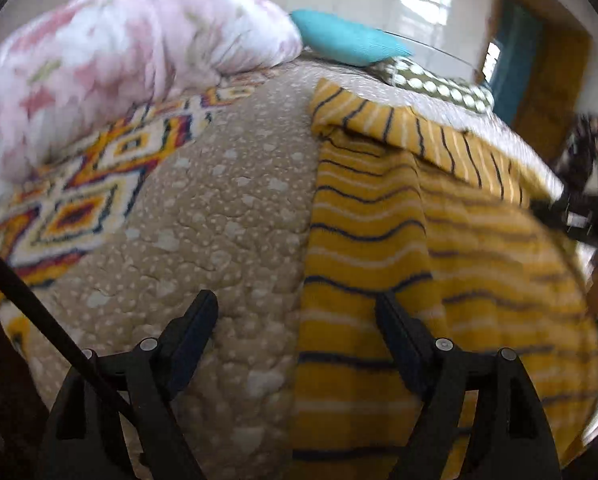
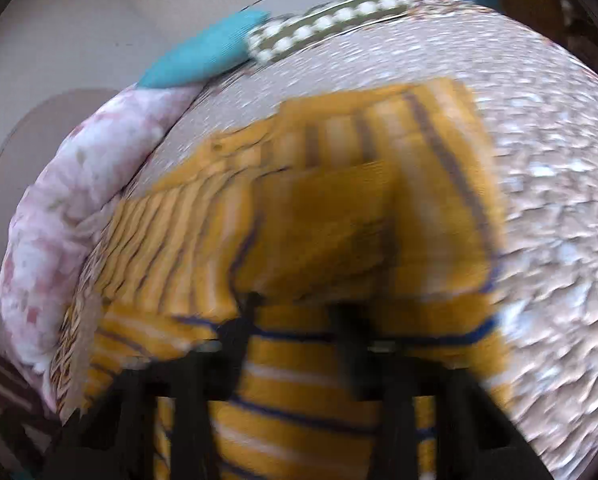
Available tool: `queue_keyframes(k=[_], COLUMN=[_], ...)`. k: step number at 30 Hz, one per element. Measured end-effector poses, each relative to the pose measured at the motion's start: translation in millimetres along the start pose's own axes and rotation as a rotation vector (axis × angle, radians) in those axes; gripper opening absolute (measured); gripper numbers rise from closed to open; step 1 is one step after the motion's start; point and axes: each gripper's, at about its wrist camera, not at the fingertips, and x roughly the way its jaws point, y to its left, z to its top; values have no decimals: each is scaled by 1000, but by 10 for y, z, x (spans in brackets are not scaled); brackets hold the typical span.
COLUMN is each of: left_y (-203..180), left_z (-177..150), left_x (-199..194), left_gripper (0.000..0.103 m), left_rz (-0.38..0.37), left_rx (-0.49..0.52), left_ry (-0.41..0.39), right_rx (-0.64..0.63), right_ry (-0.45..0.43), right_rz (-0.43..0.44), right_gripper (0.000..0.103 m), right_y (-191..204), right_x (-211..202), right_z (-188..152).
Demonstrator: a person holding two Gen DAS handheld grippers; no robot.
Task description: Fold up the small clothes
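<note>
A small mustard-yellow garment with white and navy stripes (image 1: pixel 379 220) lies on a beige quilted bedspread (image 1: pixel 227 216), its far part folded over. My left gripper (image 1: pixel 295 304) is open and empty, low over the garment's left edge, one finger over the quilt, the other over the cloth. In the blurred right wrist view the same garment (image 2: pixel 339 216) fills the middle, with a fold of it raised in front of my right gripper (image 2: pixel 295 312). The jaws stand apart over the cloth; whether they pinch it is unclear. The right gripper also shows at the right edge of the left wrist view (image 1: pixel 587 200).
A pink floral duvet (image 1: pixel 111 60) is bunched at the far left. A teal pillow (image 1: pixel 347 40) and a dotted olive pillow (image 1: pixel 439 84) lie at the bed's far end. A patterned rug-like blanket (image 1: pixel 95 188) lies left of the quilt. A doorway (image 1: pixel 539 64) stands at right.
</note>
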Motion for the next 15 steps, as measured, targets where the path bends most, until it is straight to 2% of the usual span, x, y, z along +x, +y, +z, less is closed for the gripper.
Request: queue_keyframes(k=[1,3,4,5,6,8,10,13,15], left_y=[-26,-54,-41,-22,40,129,273,433,451], left_z=[-41,-52,-20,22,74,160,249,342,396], left_x=[-28,-72,-104,-133,-182,-227,-220,-117,7], left_gripper=[80,80,80,76,71,51,49,47,46], left_rz=[20,29,10,-22,-97,-195,-273,-326,-392], left_rx=[29,53,47,34,4,-57,-132,-220,-240], left_ry=[-10,1,23,43,69,101,139,179,228], right_rx=[16,20,18,22,30,54,77,113,143], right_ry=[-18,-81,-89,-88,-85,-66,-38,7,24], right_rz=[-33,-189,-192,-160,-124,-54,24,105,179], right_gripper=[26,30,36,40,45,49,51,53,53], right_y=[-70,-140,-161,-198,-241,-354,-496,-626,-694], right_x=[-62,-289,-379,-488,-591,-796,-976,-1114,-1167], right_z=[12,-21,-55,-108,-175,-368,-635,-1000,-1251])
